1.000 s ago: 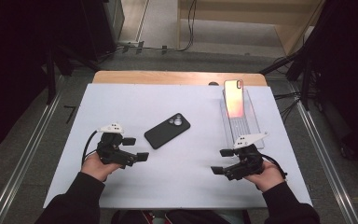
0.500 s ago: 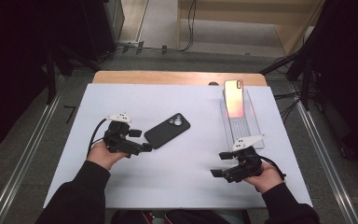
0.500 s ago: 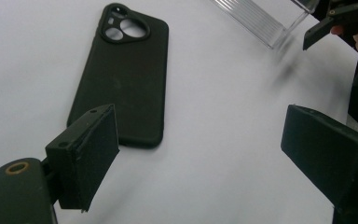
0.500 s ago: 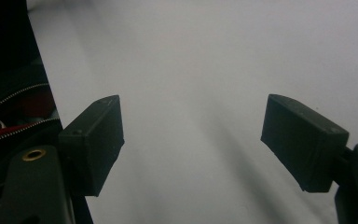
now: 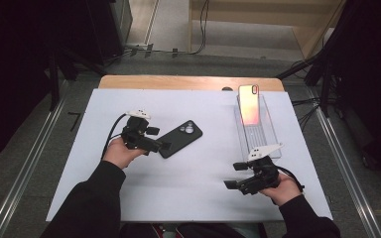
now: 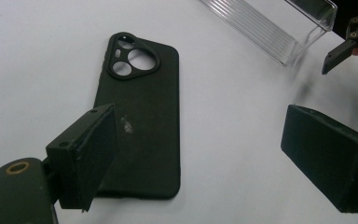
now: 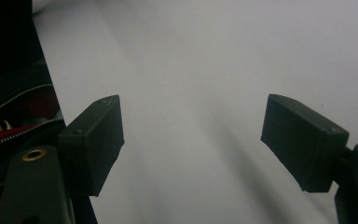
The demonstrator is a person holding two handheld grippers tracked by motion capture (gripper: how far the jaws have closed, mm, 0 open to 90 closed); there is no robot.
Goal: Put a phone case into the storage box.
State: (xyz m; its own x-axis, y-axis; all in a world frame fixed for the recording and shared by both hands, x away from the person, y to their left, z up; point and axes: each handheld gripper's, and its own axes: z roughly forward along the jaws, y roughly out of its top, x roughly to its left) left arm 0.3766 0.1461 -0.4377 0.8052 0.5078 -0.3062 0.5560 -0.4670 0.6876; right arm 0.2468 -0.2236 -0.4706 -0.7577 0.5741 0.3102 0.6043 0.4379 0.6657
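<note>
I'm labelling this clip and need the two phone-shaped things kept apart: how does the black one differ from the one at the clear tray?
The matte black phone case lies flat on the white table top, slanted, camera cutouts up, at the open left gripper. The glossy phone with the orange-pink sheen sits on the clear ribbed plastic tray, lined up with it at its far end, away from both grippers. Both are slim rounded rectangles, and neither is gripped.

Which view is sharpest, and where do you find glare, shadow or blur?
High view: even light, dark surroundings, orange-pink glare on the upright phone. Left claw view: black phone case sharp, the near claw pads soft, bright edges on the clear tray. Right claw view: soft shadow streaks on the white table, its claw pads slightly blurred.
</note>
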